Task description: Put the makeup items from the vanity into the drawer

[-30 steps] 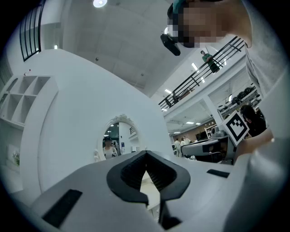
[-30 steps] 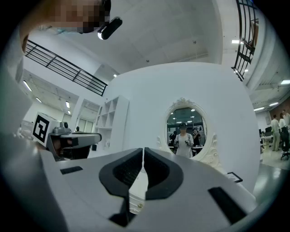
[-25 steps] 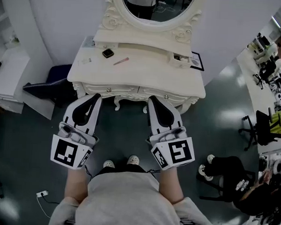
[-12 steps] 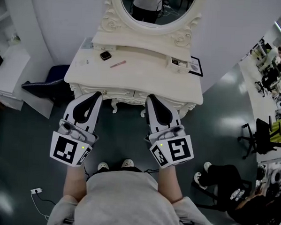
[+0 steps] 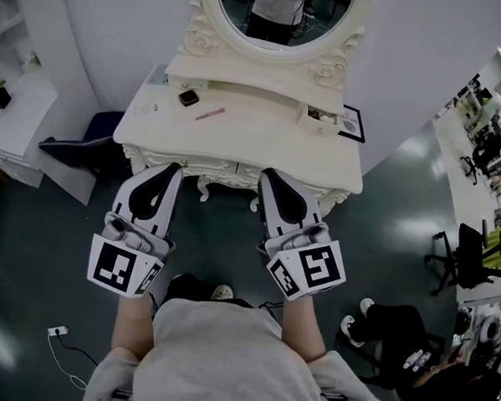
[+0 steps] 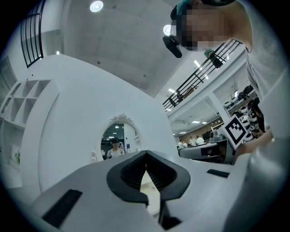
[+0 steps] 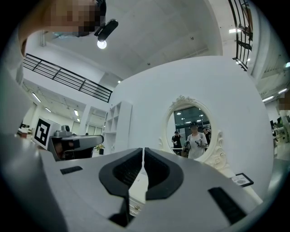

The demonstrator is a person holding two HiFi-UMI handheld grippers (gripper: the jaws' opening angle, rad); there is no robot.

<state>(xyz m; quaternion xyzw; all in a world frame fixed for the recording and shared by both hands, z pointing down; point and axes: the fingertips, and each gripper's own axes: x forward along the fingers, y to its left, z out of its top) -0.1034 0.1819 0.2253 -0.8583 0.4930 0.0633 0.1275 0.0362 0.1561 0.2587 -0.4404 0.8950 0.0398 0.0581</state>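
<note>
Two tongs are in play, and both are clenched with nothing in them: the left tongs [image 5: 173, 168] have their dark pads pressed tip to tip in the left gripper view, and the right tongs [image 5: 267, 173] show only a hairline slit between their pads in the right gripper view. In the head view they lie side by side. The left tips reach the front edge of the bench [image 5: 262, 139] left of its middle, and the right tips reach the same edge right of its middle. Whether either touches the wood cannot be told. Each carries one marker cube, the left one [image 5: 121, 267] and the right one [image 5: 310, 270], so two in all, both close to the person's grey top. Two loose makeup items can be counted on the bench top, both toward its back left corner. One is a black compact [image 5: 187, 97] just in front of the raised back shelf. The other is a pink stick [image 5: 210, 114] just beside it, nearer the front and to the right. A few pale bits near the left edge are too small to name. One small drawer [image 5: 320, 118] stands pulled out at the right end of the back shelf, with small things inside that cannot be made out. One framed card [image 5: 352, 124] lies at the back right corner. One oval mirror [image 5: 281, 8] rises above the back edge.
</note>
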